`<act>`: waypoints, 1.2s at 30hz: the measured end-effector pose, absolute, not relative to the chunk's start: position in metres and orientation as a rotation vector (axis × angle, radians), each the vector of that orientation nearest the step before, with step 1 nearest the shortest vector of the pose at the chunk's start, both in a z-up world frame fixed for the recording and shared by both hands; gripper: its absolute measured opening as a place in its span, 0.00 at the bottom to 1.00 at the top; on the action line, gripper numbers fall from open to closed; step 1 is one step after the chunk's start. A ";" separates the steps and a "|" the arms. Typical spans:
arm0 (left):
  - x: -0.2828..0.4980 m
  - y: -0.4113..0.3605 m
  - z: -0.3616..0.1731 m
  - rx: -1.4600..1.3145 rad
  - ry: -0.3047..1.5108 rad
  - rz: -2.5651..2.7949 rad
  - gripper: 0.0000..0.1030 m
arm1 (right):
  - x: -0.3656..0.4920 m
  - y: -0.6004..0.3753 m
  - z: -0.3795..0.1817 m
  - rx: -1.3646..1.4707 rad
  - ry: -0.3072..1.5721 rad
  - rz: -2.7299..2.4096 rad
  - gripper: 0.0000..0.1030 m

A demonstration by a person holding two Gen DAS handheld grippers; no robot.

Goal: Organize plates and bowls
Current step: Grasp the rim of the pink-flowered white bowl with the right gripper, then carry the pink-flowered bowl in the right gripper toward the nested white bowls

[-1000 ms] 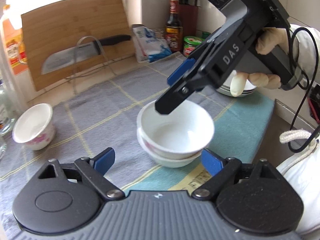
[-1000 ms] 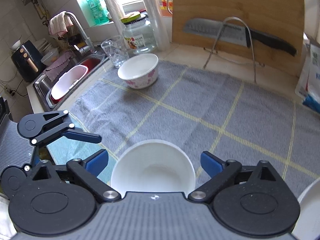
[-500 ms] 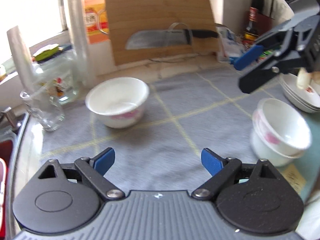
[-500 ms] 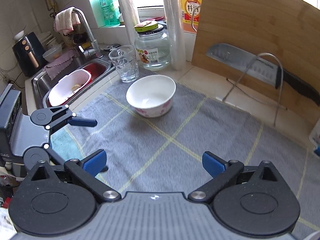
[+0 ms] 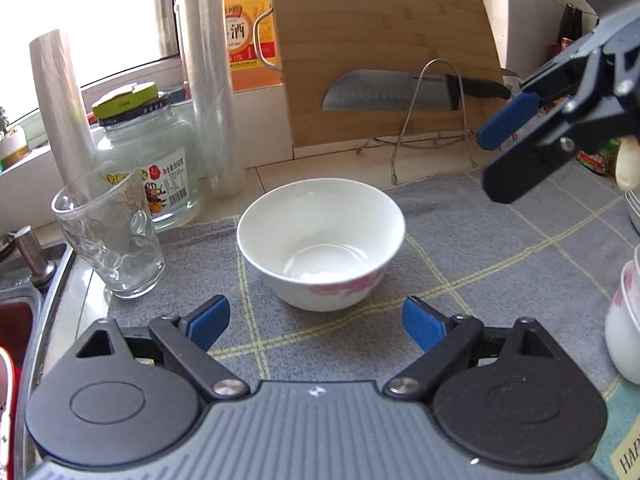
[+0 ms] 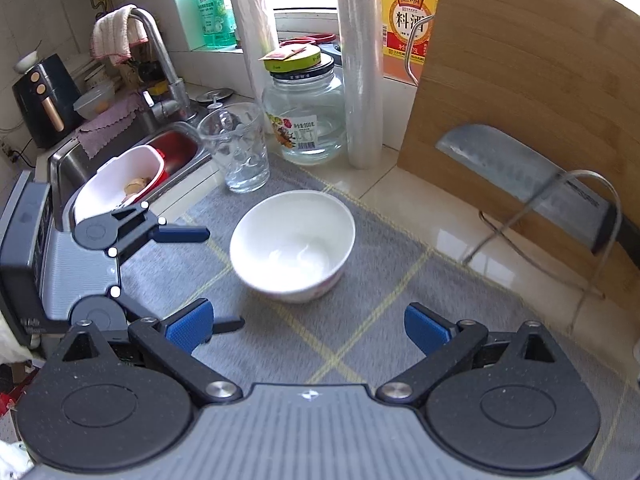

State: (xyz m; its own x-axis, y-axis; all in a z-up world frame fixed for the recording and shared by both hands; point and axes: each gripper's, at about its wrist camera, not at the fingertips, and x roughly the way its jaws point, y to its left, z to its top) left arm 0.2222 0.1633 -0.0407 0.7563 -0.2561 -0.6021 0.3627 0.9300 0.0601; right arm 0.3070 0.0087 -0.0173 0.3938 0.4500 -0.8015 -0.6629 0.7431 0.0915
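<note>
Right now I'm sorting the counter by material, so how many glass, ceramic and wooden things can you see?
Glass: 2, the tumbler and the jar.
Ceramic: 2, the lone bowl and the stacked bowl at the right edge; more may be cut off.
Wood: 1, the board.
Total: 5.

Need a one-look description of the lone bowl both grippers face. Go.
Start at the grey checked cloth on the counter. Near its sink-side end, right of the drinking glass, sits the lone bowl. It is white with pink flowers outside, empty, and unstacked, unlike the stacked bowls at the right edge.
</note>
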 end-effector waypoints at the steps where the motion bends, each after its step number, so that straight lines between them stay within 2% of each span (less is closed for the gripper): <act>1: 0.226 0.164 -0.043 0.173 0.631 -0.343 0.90 | 0.313 0.012 -0.020 -0.259 0.931 0.719 1.00; 10: 0.241 0.160 -0.050 0.184 0.632 -0.377 0.90 | 0.356 0.044 -0.045 -0.270 0.976 0.769 0.97; 18: 0.250 0.158 -0.047 0.180 0.614 -0.409 0.88 | 0.382 0.059 -0.063 -0.270 1.014 0.780 0.89; 20: 0.252 0.157 -0.047 0.176 0.612 -0.415 0.88 | 0.386 0.059 -0.067 -0.265 1.027 0.787 0.84; 36: 0.255 0.159 -0.046 0.158 0.607 -0.410 0.86 | 0.393 0.066 -0.071 -0.233 1.040 0.827 0.72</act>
State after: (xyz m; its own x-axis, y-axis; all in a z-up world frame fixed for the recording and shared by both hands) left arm 0.2547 0.1589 -0.0465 0.7441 -0.3272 -0.5824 0.4189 0.9077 0.0252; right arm 0.3926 0.0664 -0.0713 0.2435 0.4941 -0.8346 -0.7017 0.6838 0.2001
